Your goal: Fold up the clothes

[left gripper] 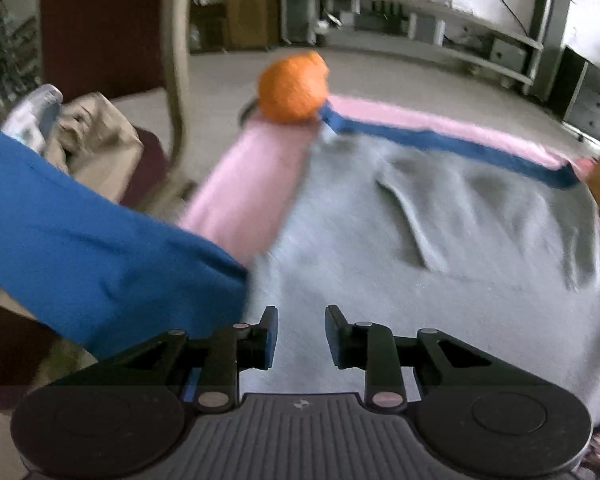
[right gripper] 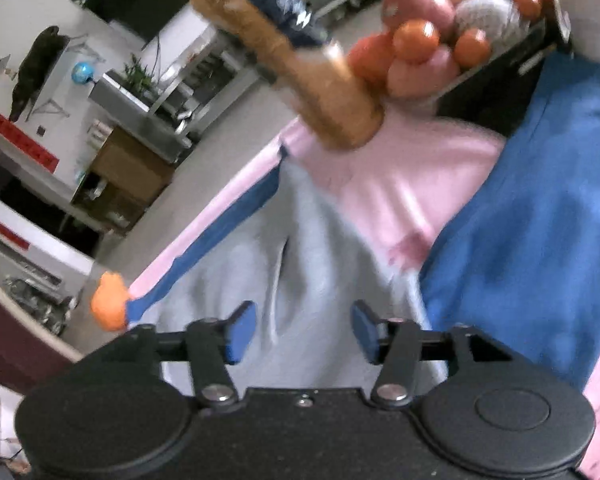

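Garments: one grey [left gripper: 400, 248], one blue [left gripper: 80, 232]

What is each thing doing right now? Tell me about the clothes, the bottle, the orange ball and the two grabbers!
Grey garment: spread out on the pink cloth, wrinkled, not folded yet.
Blue garment: bunched at the side.
Pink cloth: lying flat under the clothes.
Orange ball: sitting at the cloth's corner.
Bottle: standing on the pink cloth.
Left hand-held gripper: open, empty.
Right hand-held gripper: open, empty.

No text, label or number is legible in either view.
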`<state>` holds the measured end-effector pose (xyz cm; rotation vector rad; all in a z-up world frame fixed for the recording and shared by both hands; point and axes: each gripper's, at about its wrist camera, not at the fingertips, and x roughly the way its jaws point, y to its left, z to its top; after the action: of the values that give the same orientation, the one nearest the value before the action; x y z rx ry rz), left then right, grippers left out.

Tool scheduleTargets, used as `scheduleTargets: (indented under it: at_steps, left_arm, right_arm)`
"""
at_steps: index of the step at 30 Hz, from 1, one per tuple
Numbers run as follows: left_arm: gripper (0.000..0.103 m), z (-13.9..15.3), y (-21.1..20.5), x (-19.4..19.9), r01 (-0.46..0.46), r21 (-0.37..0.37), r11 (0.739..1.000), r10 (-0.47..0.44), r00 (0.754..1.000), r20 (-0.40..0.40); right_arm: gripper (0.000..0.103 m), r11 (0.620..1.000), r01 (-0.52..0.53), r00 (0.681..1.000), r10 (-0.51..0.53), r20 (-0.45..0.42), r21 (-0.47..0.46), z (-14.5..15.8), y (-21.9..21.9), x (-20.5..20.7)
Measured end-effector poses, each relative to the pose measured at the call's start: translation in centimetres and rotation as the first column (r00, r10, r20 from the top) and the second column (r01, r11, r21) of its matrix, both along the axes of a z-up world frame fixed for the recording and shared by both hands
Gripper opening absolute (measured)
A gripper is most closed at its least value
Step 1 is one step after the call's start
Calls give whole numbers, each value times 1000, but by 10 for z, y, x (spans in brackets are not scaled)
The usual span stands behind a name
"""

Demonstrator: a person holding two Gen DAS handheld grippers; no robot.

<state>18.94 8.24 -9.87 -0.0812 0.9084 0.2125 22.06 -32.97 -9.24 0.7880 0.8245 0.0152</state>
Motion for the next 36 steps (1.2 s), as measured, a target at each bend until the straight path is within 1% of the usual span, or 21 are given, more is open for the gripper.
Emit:
scheduleTargets:
  at_steps: [3,6,8,9,10,11,12,14,15,16,17,18,19,20,21,22,24,28,31,33,36]
  left_arm:
    - [28,-17,0,16,-20,10,1000,21,999,-29]
    - [29,-36,9,30,-56,2,998,56,996,-74]
    - [31,-39,15,30,-53,-11,999,52,996,-69]
    - [32,-39,16,28,-50,-16,999,49,996,-69]
    - [33,-39,19,26,-52,-23,998,50,996,-69]
    - [33,-39,21,23,-54,-26,998,52,996,-71]
    - [33,-38,23,19,-56,-26,998,54,996,-74]
    - [29,-36,25,9,-58,-20,998,56,995,-80]
    - [28,-36,26,4,-56,-13,998,55,995,-82]
    - [26,-34,26,-4,-56,-7,998,55,995,-81]
    - [26,-32,24,-13,-56,-2,998,55,995,-81]
    - [26,-30,23,-22,-56,3,998,56,995,-80]
    - [28,-27,20,-33,-58,9,998,58,996,-72]
    - [29,-24,17,-46,-59,8,998,59,997,-58]
    - [30,-20,15,-59,-60,0,998,60,997,-43]
    - [30,-15,16,-70,-63,-16,998,63,998,-26]
    - [30,-6,19,-93,-68,-51,996,68,998,9]
    - [30,15,34,-135,-74,-157,985,91,990,104]
    - [30,21,46,-146,-98,-218,971,131,981,143]
    - [30,15,48,-138,-102,-229,968,131,985,116]
    - [27,-3,38,-124,-87,-242,966,99,994,40]
  right_arm:
    - [59,998,-23,999,25,-39,50,-16,7,6]
    - [59,988,-47,997,56,-57,144,-37,9,20]
    - [59,984,-52,994,67,-84,168,-50,6,27]
    - [55,982,-43,995,59,-86,185,-55,2,28]
    - [55,977,-32,995,50,-81,210,-59,-2,27]
    - [48,976,-17,996,36,-87,216,-60,-7,25]
    - [44,977,1,995,21,-98,215,-61,-12,23]
    - [30,986,35,993,-16,-118,163,-57,-20,13]
    - [30,990,54,992,-38,-124,130,-54,-25,6]
    - [24,993,74,990,-61,-128,97,-51,-30,-2]
    - [22,993,88,989,-77,-126,84,-49,-34,-10]
    - [23,992,100,988,-90,-122,78,-47,-36,-19]
    - [29,991,125,985,-118,-124,49,-44,-38,-29]
    - [55,989,147,981,-145,-127,8,-40,-37,-38]
    - [69,988,156,981,-155,-120,-3,-35,-37,-49]
    - [75,987,161,981,-160,-108,-1,-30,-37,-59]
    - [75,985,170,982,-170,-84,2,-21,-36,-81]
    - [76,984,113,993,-118,28,136,-6,-33,-124]
    - [82,972,70,988,-99,122,223,1,-33,-144]
    - [84,971,60,982,-99,159,232,7,-34,-142]
    - [85,974,56,988,-85,127,218,2,-27,-129]
